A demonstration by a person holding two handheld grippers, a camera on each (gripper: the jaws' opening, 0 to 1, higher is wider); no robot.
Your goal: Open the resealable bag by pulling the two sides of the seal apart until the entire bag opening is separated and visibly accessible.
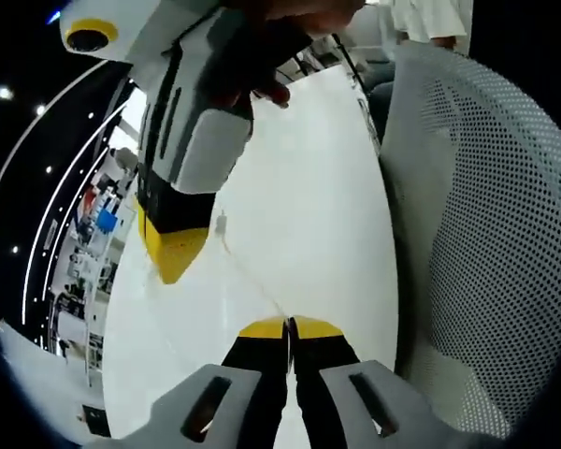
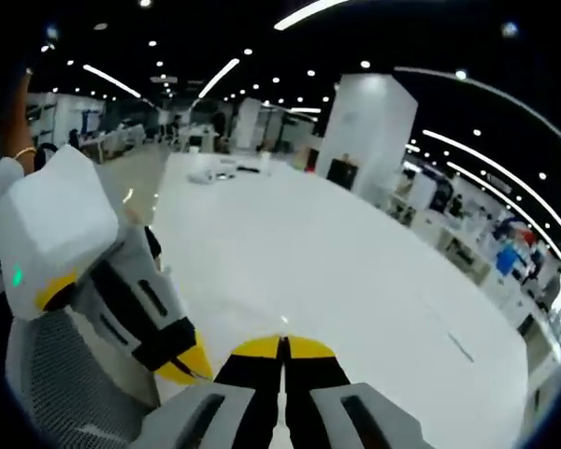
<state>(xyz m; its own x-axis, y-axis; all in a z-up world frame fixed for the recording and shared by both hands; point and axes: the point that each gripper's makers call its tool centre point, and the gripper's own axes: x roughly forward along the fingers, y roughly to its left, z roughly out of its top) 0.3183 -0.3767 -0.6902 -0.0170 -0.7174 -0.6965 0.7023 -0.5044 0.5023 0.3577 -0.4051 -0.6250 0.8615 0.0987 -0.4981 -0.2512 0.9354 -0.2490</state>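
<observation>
The resealable bag (image 1: 252, 276) is clear film, barely visible against the white table (image 1: 309, 168). One thin edge of it runs into my left gripper (image 1: 288, 327), whose yellow-tipped jaws are shut on it. My right gripper (image 1: 173, 262) comes down from the upper left, its yellow tip closed at the film's other side, a short way from the left one. In the right gripper view my right gripper (image 2: 282, 346) is shut, the film between its jaws too faint to make out. The left gripper (image 2: 189, 363) sits close beside it on the left.
A white mesh chair back (image 1: 486, 234) stands close on the right of the left gripper view, with its mesh (image 2: 65, 393) low on the left of the right gripper view. Small objects (image 2: 210, 173) lie at the table's far end. A person's hand (image 1: 252, 89) holds the right gripper.
</observation>
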